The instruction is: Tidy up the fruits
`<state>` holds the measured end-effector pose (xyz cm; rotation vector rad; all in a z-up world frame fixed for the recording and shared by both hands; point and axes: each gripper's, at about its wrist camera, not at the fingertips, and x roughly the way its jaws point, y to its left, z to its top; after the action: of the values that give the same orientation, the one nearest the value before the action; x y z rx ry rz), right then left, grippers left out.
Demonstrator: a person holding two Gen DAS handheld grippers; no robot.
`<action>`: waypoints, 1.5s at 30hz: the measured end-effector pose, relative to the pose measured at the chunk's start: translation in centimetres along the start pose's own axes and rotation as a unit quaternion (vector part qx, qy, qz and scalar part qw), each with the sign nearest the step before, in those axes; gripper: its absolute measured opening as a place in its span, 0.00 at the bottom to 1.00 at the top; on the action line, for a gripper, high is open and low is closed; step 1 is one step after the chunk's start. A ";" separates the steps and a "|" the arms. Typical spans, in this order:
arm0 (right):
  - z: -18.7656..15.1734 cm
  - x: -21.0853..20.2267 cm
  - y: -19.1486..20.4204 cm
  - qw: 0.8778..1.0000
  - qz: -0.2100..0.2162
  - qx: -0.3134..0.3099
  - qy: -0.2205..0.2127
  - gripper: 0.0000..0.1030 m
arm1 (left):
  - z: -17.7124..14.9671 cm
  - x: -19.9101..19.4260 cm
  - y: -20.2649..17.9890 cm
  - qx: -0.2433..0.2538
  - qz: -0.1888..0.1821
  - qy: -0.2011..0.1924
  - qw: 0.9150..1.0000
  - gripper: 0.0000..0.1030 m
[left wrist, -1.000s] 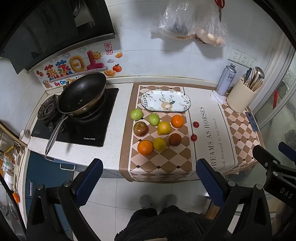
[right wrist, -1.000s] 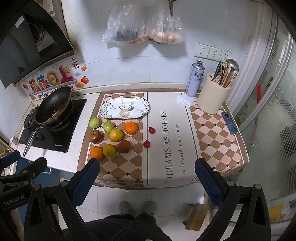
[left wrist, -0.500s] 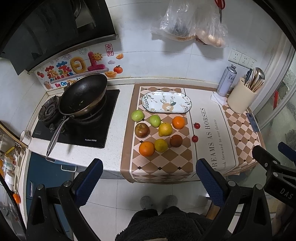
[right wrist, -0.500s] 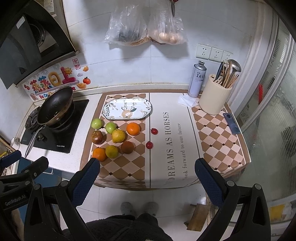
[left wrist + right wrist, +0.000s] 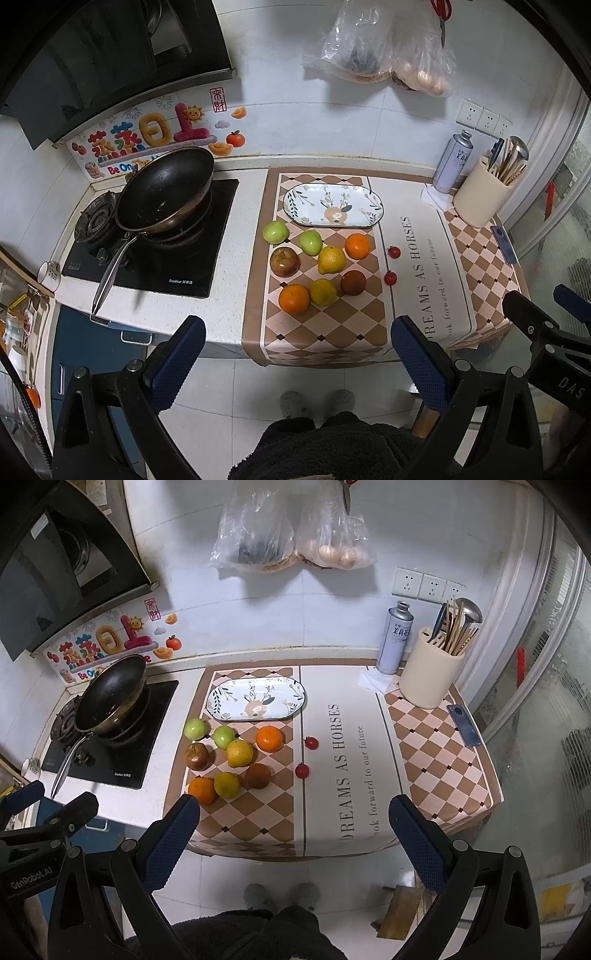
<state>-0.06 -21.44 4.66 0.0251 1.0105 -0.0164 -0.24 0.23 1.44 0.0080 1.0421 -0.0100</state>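
Both cameras had drifted a touch lower and closer over the last second, so the counter sat slightly further down each view, but no fruit had shifted. The left gripper (image 5: 293, 338) hung well back from the counter edge, its blue pads spread wide with nothing between them. The right gripper (image 5: 293, 816) matched it, wide apart and empty, near the mat's (image 5: 325, 325) front hem.

All the fruit lay loose on the checked mat, just at 6 o'clock of the oval plate (image 5: 295, 201), which carried nothing. Two green apples (image 5: 275, 232) sat nearest the plate. At 3 o'clock of them lay an orange (image 5: 357, 246). A lemon (image 5: 331, 259) sat in the middle, a brownish apple (image 5: 284, 261) at its 9 o'clock. In the front row were a second orange (image 5: 294, 298), a yellow citrus (image 5: 323, 291) touching it, and a dark brown fruit (image 5: 353, 282). Two cherry tomatoes (image 5: 393, 252) lay apart at 3 o'clock of the cluster.

My read: nothing was sorted yet. These round, firm fruits would likely roll, so a grip across the widest part, pads level, looked safest. The citrus skins seemed grippy; the apples smoother. The tomatoes were probably soft and light, wanting only gentle pressure. The touching front pair could knock each other when one was lifted.
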 end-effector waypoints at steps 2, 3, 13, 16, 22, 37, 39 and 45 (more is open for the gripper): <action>0.0 0.2 0.3 1.000 0.000 0.005 -0.008 1.00 | 0.2 0.3 0.3 0.001 -0.002 -0.003 1.000 1.00; 0.0 0.4 0.3 1.000 0.002 0.009 -0.014 1.00 | 0.4 0.5 0.7 0.001 -0.001 -0.016 1.000 1.00; -0.3 6.6 2.0 0.999 0.021 0.044 -0.013 1.00 | 2.0 5.8 5.9 -0.011 0.066 -0.089 0.994 1.00; -0.2 10.1 1.8 0.998 0.032 0.058 0.015 1.00 | 2.6 8.5 7.1 -0.013 0.078 -0.072 0.994 1.00; 0.9 19.1 1.7 0.990 0.076 0.078 0.087 1.00 | 4.2 15.5 8.4 -0.034 0.075 0.002 0.997 1.00; 3.6 43.5 7.3 0.944 0.182 0.073 0.266 0.91 | 7.1 35.8 9.2 -0.142 0.010 0.250 0.958 0.91; 3.3 45.5 8.2 0.938 0.184 0.065 0.286 0.85 | 7.5 37.3 9.0 -0.145 0.003 0.265 0.953 0.91; 3.1 48.1 9.2 0.934 0.185 0.041 0.304 0.64 | 7.5 40.2 8.2 -0.146 -0.015 0.295 0.944 0.91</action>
<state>28.36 -12.46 -34.27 0.3128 1.6123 0.3130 26.56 8.13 -29.45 -0.2912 1.6365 0.1263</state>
